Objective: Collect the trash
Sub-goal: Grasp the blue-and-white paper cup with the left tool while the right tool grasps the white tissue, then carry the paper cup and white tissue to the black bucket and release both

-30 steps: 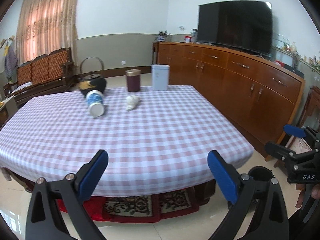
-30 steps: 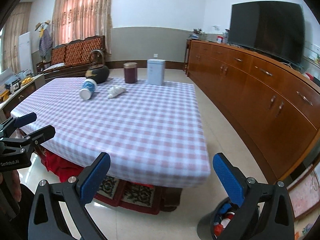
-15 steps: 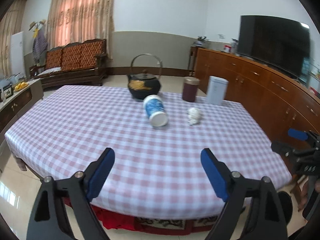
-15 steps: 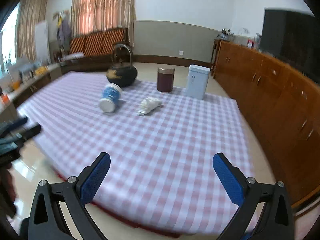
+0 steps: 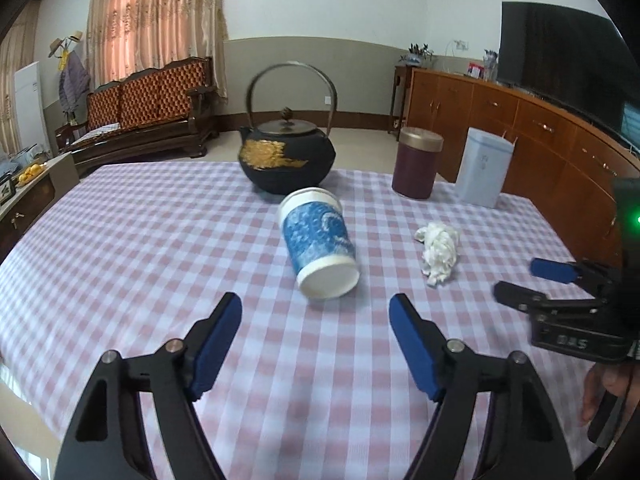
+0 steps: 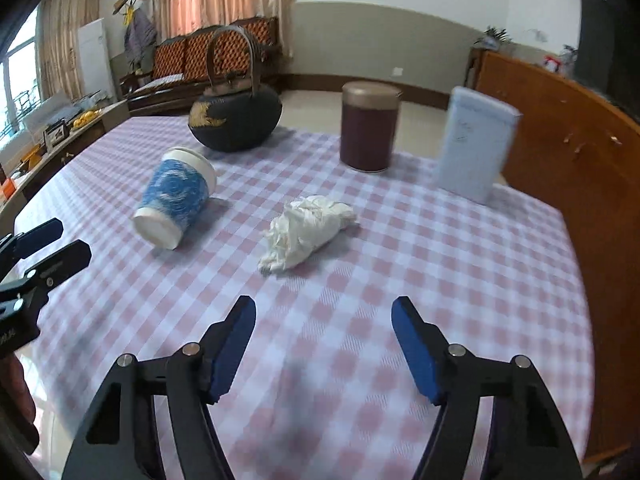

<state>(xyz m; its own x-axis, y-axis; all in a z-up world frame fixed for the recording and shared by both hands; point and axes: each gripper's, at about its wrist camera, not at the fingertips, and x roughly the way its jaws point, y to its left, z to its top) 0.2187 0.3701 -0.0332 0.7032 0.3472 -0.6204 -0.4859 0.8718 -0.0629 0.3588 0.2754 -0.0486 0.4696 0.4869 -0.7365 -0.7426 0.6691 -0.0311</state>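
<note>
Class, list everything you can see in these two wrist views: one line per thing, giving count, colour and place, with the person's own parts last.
Table: one, pink-and-white checked cloth, fills the foreground.
Paper cup: one, blue and white, on its side mid-table.
Crumpled tissue: one, white, right of the cup.
Teapot: one, black with gold, behind the cup.
Canister: one, maroon, tan lid, upright at the far edge.
Box: one, pale blue, right of the canister.
Sideboard: one, brown wood, right wall.
Television: one, black, on the sideboard.
Sofa: one, dark wood, orange cushions, far left.
Left gripper: blue pads, jaws closing, empty.
Right gripper: blue pads, jaws closing, empty.
</note>
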